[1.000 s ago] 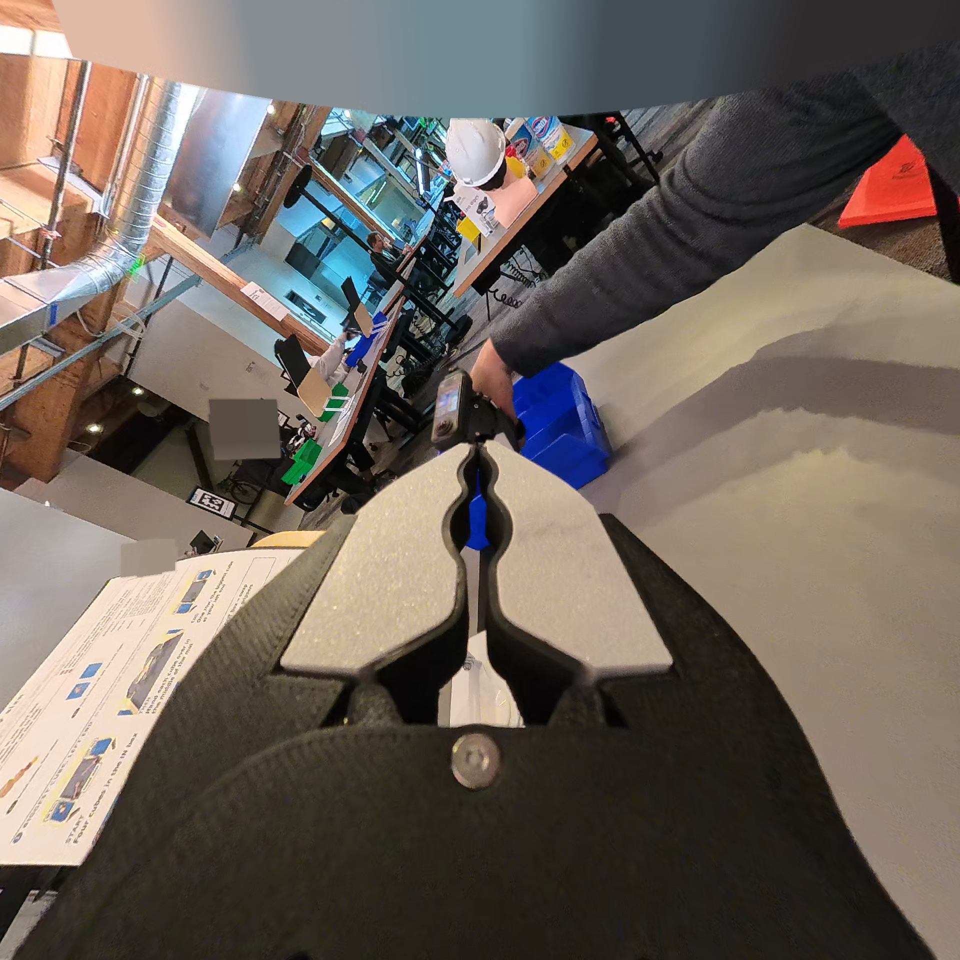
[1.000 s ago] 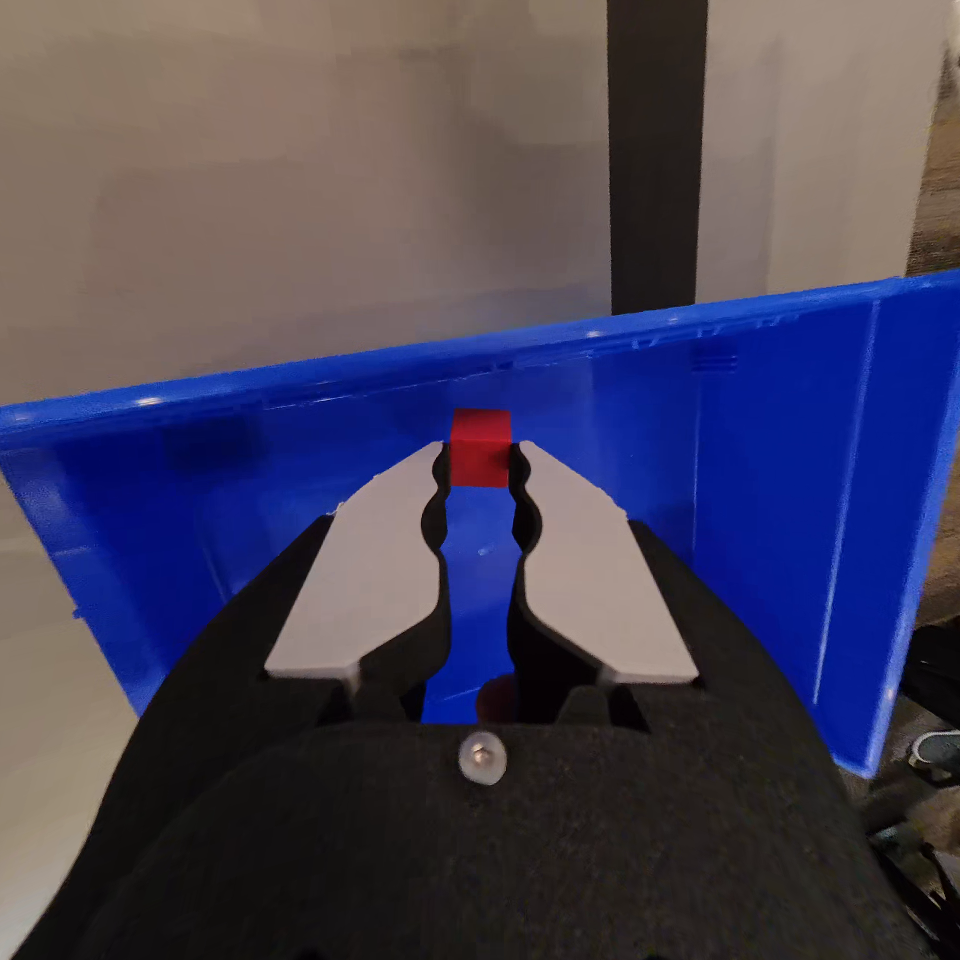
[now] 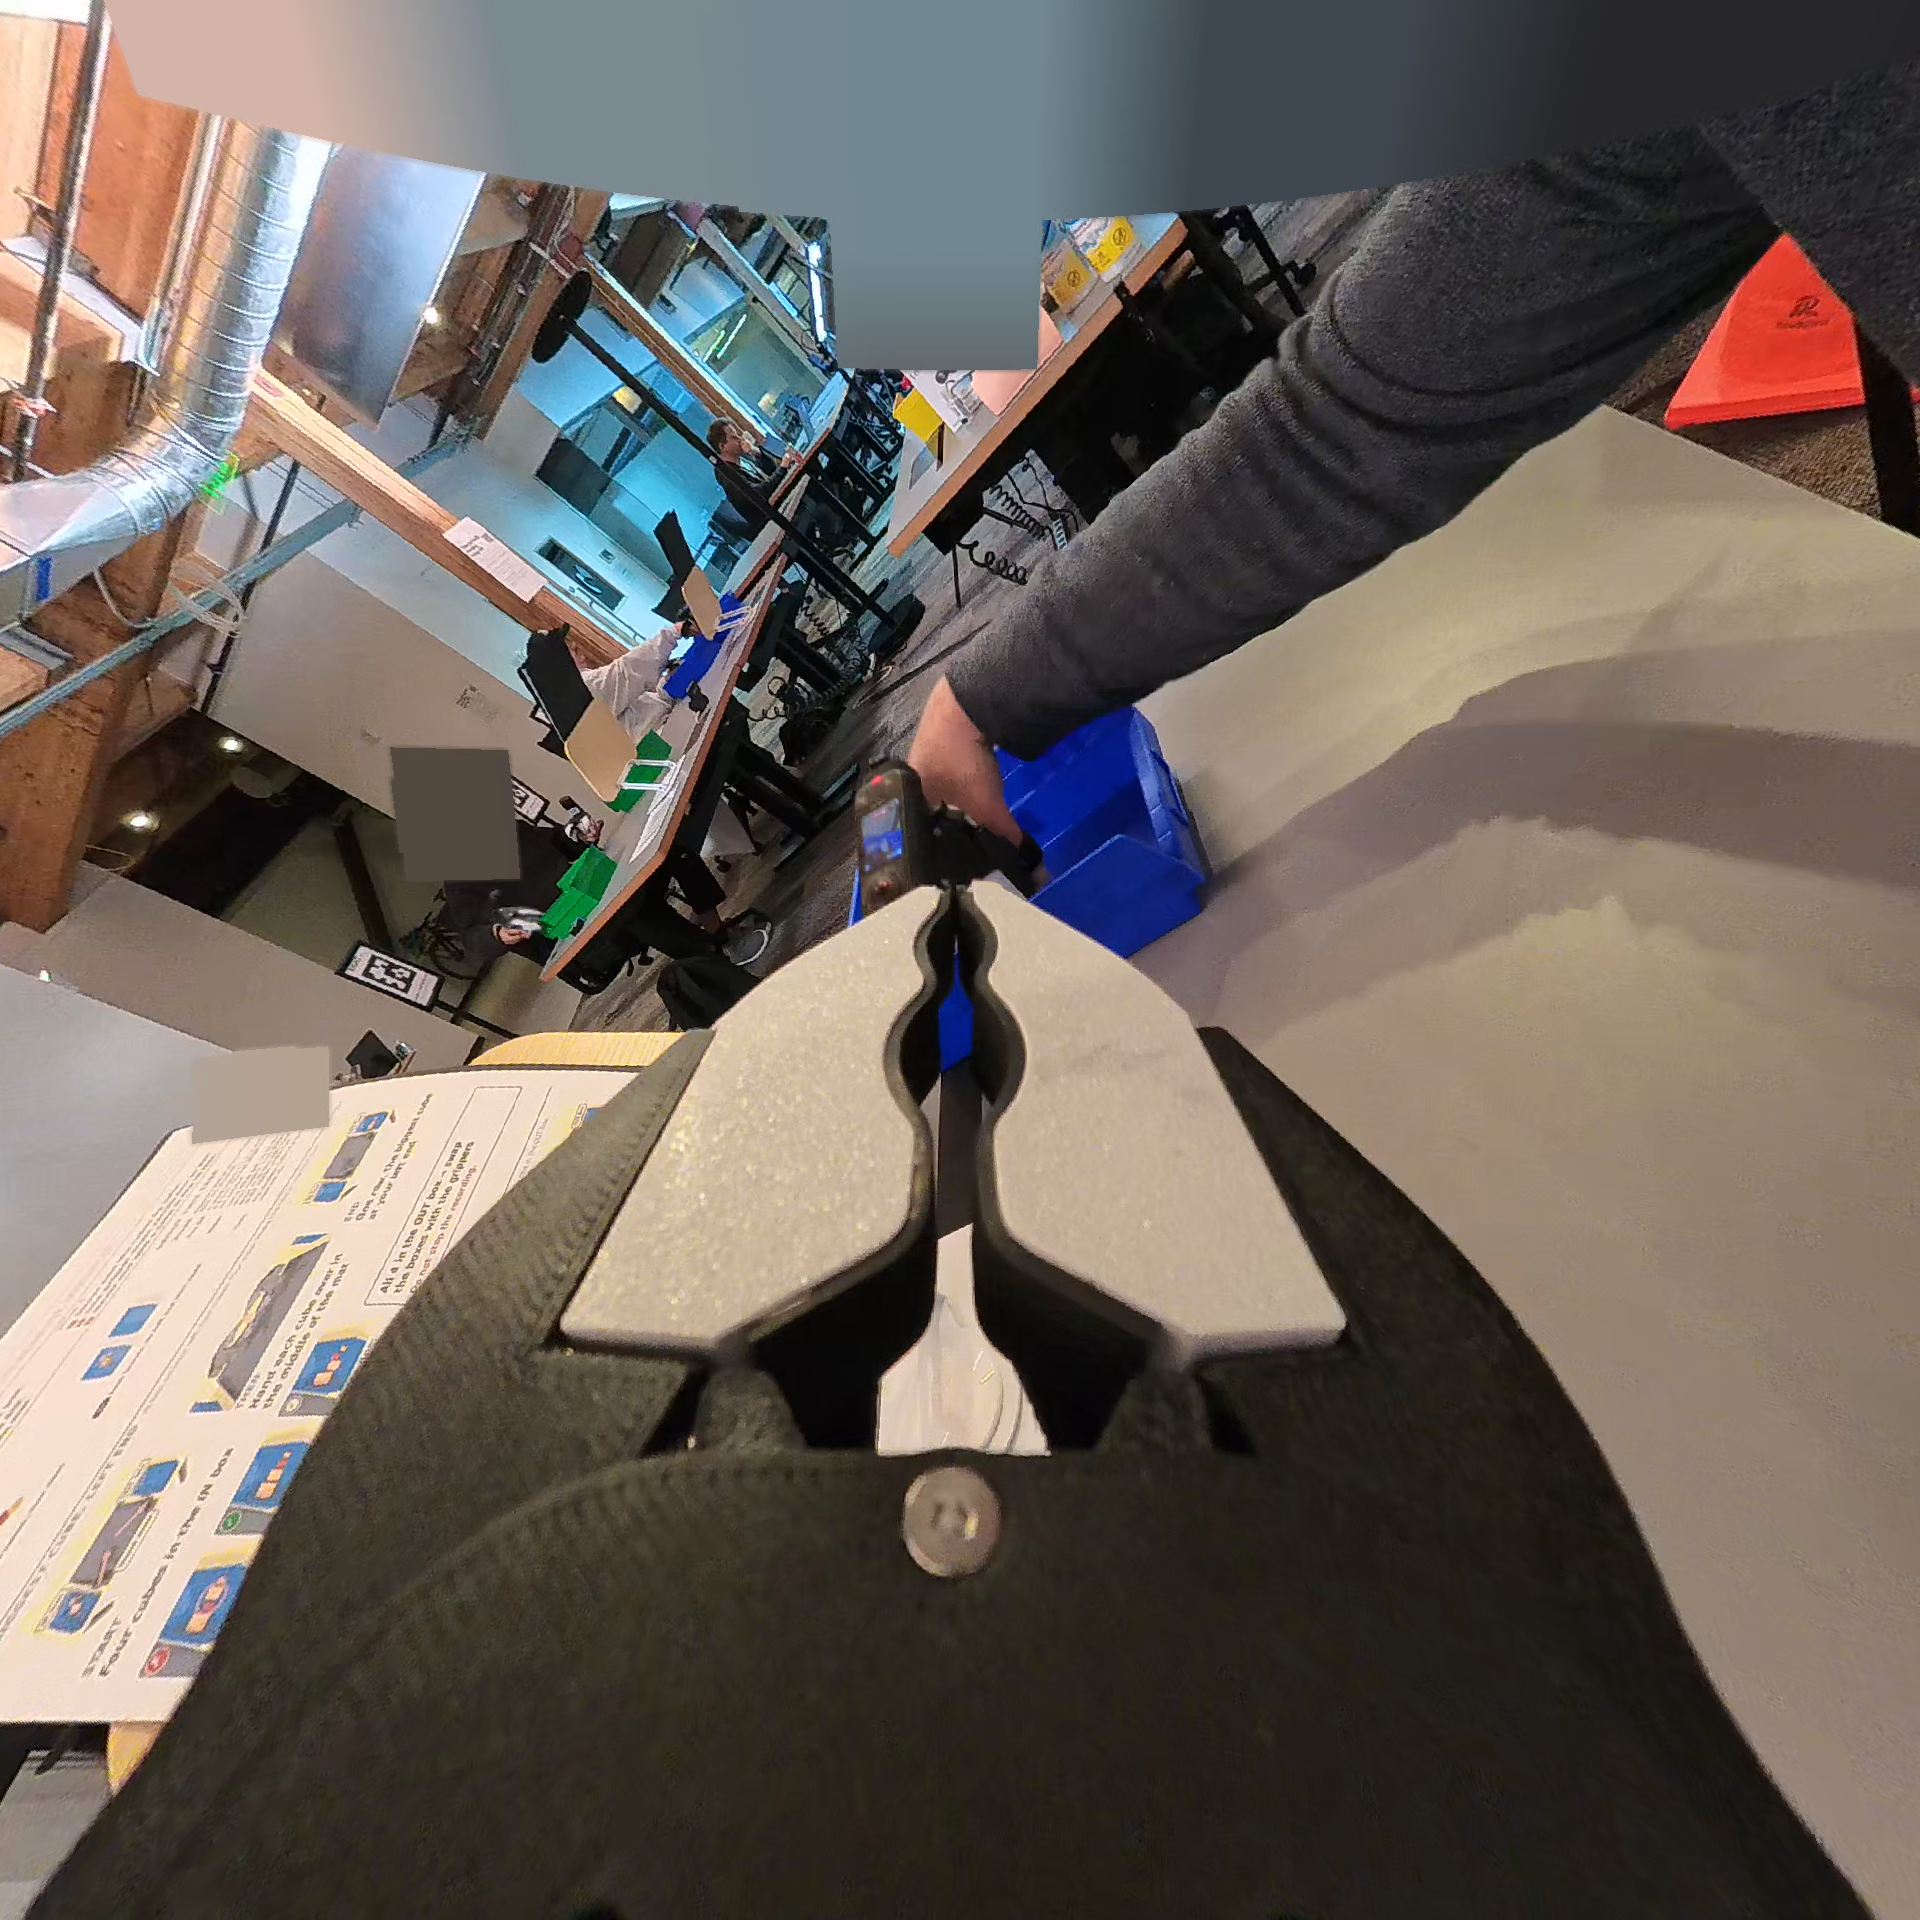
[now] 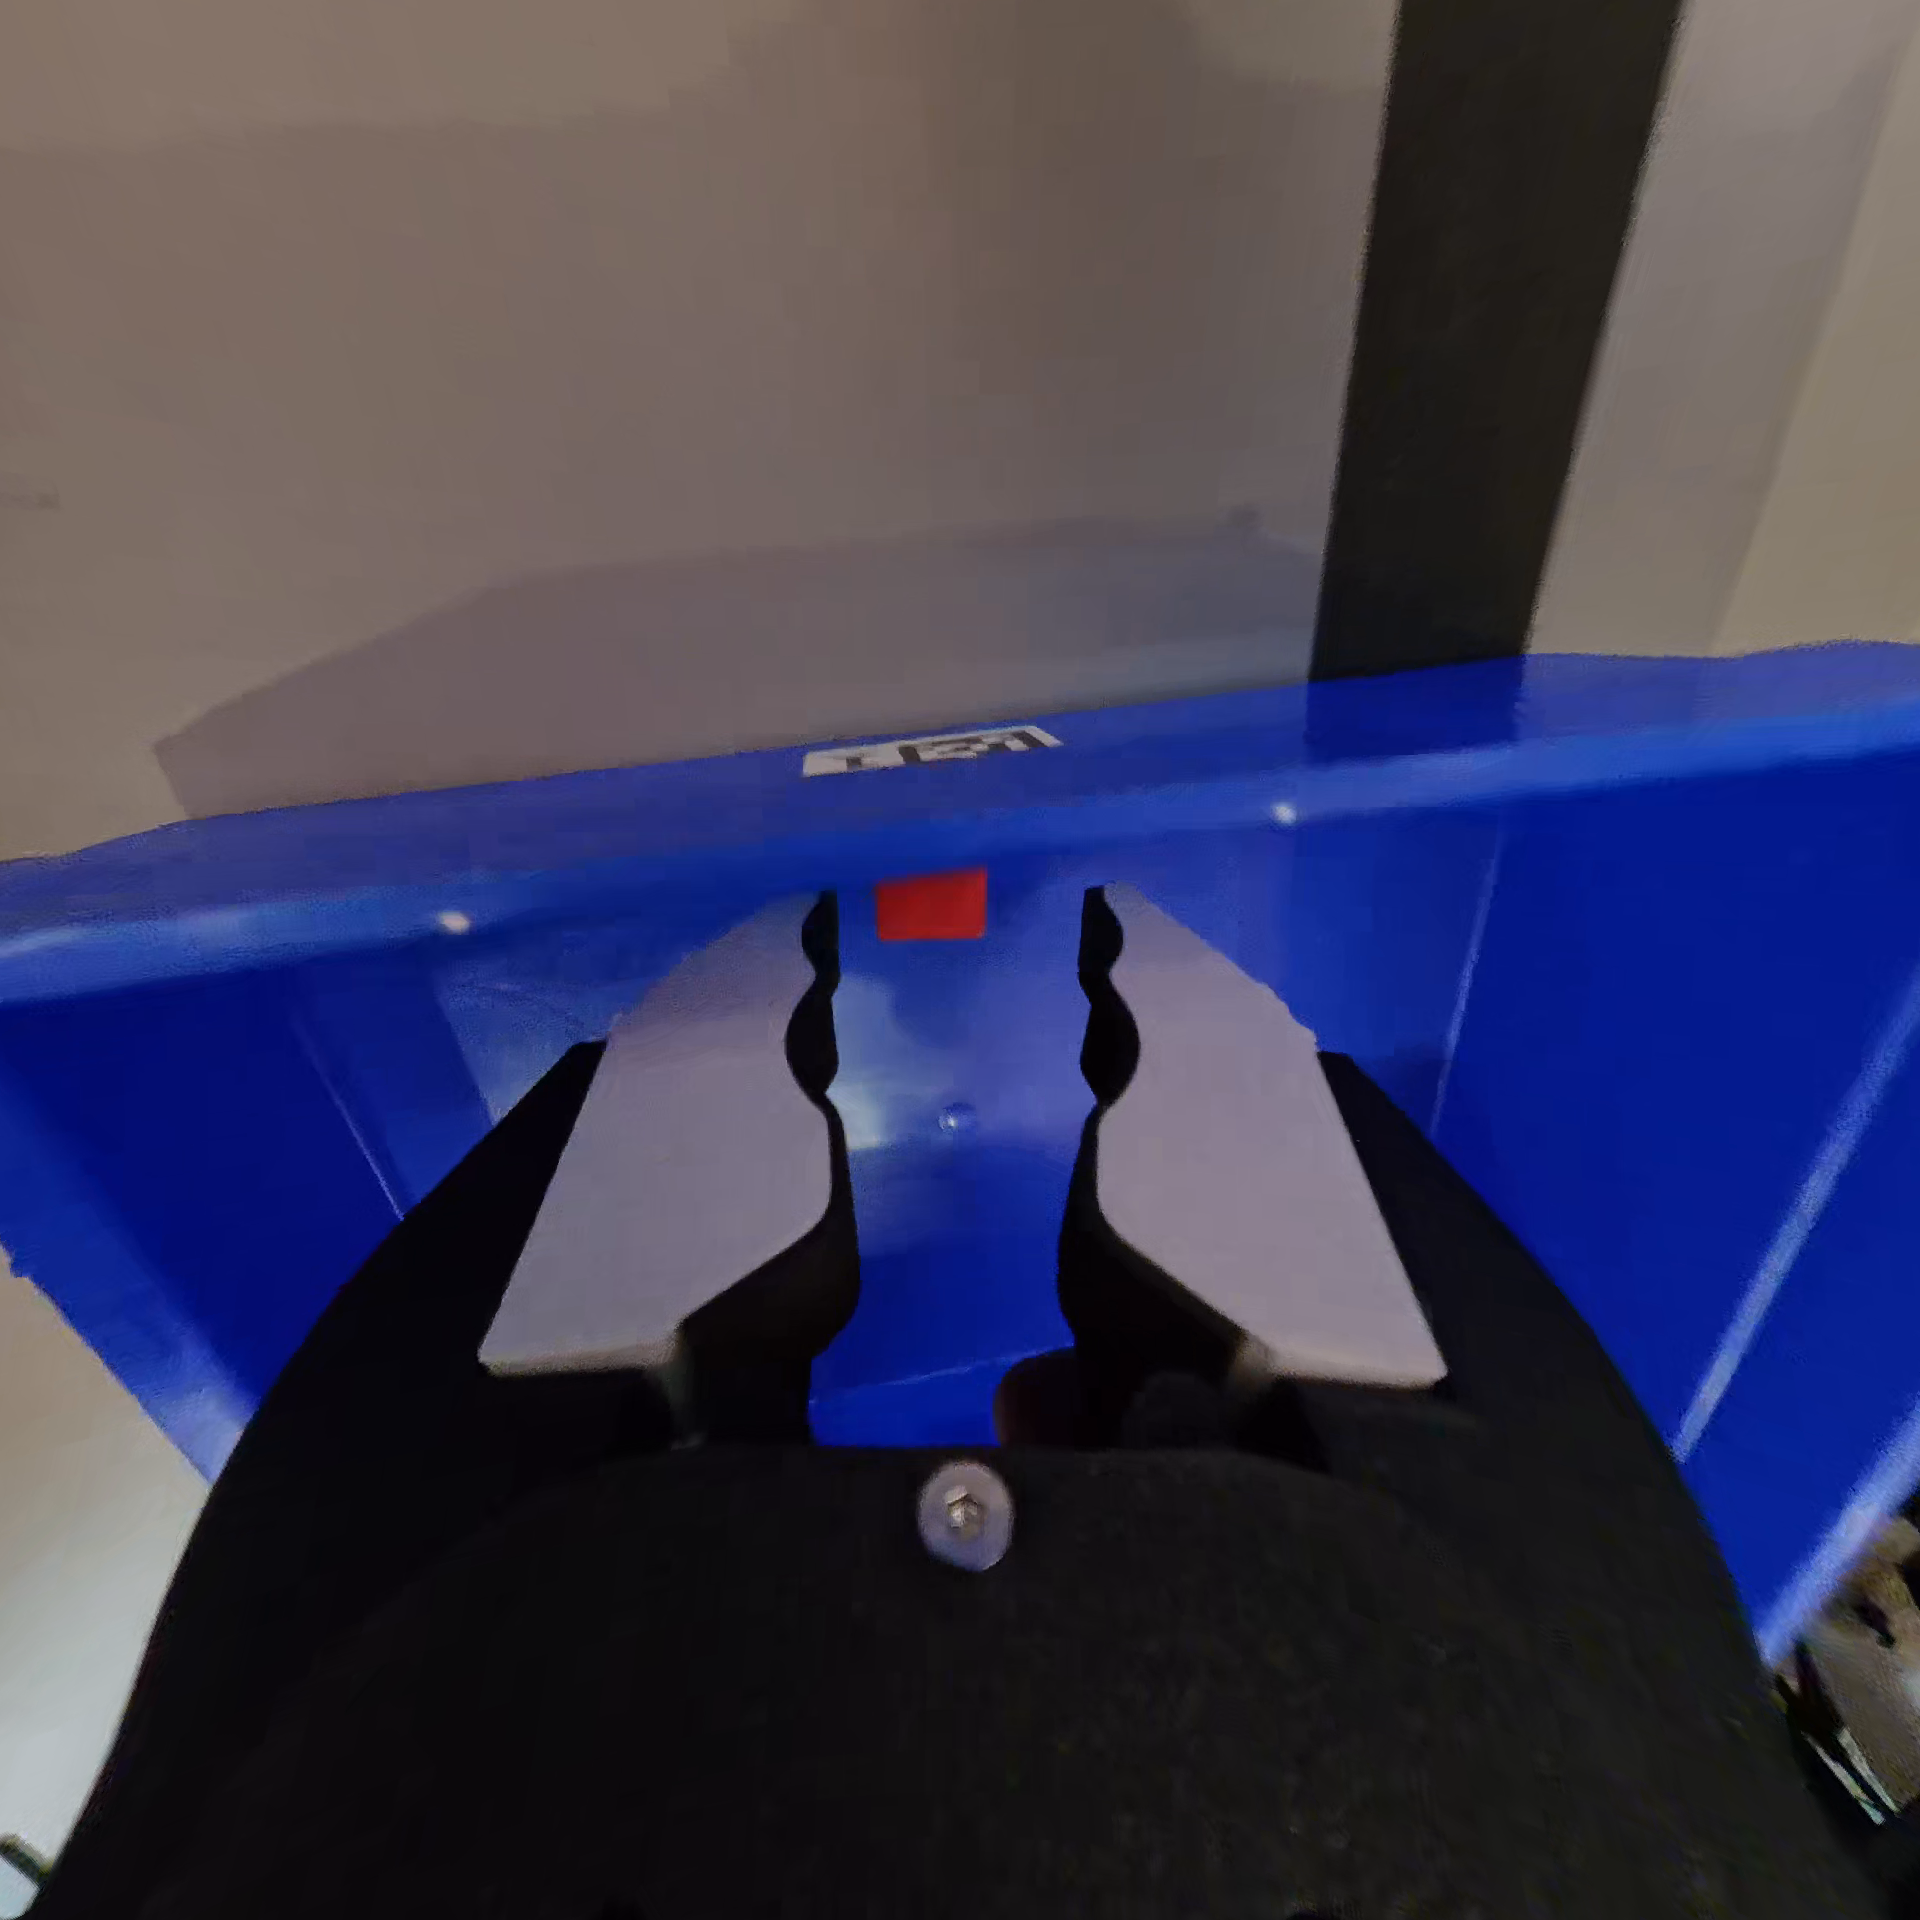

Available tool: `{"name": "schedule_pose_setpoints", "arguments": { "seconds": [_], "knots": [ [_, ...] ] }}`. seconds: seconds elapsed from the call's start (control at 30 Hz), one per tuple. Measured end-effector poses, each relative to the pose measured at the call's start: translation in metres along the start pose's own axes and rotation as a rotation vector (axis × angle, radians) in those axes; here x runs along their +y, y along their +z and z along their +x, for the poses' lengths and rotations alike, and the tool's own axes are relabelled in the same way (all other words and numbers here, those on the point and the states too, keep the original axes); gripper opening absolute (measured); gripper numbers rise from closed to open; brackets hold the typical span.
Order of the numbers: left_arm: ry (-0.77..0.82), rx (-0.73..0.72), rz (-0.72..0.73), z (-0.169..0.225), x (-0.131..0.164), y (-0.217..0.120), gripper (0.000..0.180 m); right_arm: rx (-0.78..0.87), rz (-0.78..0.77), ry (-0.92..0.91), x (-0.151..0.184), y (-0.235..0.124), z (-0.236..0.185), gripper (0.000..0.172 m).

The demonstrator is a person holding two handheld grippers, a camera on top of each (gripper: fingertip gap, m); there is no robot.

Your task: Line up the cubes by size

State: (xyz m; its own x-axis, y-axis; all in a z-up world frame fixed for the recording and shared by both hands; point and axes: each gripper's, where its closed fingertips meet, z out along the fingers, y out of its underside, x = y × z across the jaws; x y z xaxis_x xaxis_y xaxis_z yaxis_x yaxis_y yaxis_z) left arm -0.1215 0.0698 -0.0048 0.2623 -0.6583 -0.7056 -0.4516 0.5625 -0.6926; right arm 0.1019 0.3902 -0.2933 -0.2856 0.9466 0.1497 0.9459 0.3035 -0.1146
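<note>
In the right wrist view my right gripper (image 4: 951, 914) is open inside a blue bin (image 4: 1558, 748). A small red cube (image 4: 930, 904) lies in the bin between the fingertips, with a gap to each pad (image 4: 821, 935). In the left wrist view my left gripper (image 3: 951, 904) is shut with nothing between its pads, held over the grey mat (image 3: 1558, 1039). Far ahead of it a hand holds the right gripper (image 3: 935, 831) in the blue bin (image 3: 1122, 831).
A printed instruction sheet (image 3: 208, 1351) lies at the left of the left gripper. A black post (image 4: 1475, 312) stands behind the bin. A grey-sleeved arm (image 3: 1351, 436) reaches across the mat's far side. An orange object (image 3: 1787, 343) lies beyond the mat. There is about 50 cm between the tips of the two grippers.
My right gripper was shut on the red cube and has opened; the cube now lies free in the bin. The right gripper's view has tilted down. The left gripper stays shut.
</note>
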Motion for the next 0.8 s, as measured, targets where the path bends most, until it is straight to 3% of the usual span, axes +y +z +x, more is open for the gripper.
{"name": "schedule_pose_setpoints", "arguments": {
  "seconds": [0.2, 0.3, 0.57, 0.8],
  "knots": [
    [-0.001, -0.009, 0.005, -0.002, -0.001, -0.002, 0.0, 0.305, 0.026, 0.062, 0.001, -0.077, 0.014, 0.038],
    [0.003, -0.014, 0.002, -0.002, -0.002, -0.002, 0.0, 0.468, 0.132, 0.096, -0.019, -0.129, 0.003, 0.036],
    [0.03, -0.03, -0.014, 0.0, -0.008, -0.003, 0.0, 0.669, 0.575, 0.036, -0.137, -0.213, -0.081, 0.029],
    [0.054, -0.057, -0.013, -0.001, -0.015, -0.012, 0.0, 0.655, 0.916, -0.052, -0.241, -0.261, -0.128, 0.026]
  ]
}}
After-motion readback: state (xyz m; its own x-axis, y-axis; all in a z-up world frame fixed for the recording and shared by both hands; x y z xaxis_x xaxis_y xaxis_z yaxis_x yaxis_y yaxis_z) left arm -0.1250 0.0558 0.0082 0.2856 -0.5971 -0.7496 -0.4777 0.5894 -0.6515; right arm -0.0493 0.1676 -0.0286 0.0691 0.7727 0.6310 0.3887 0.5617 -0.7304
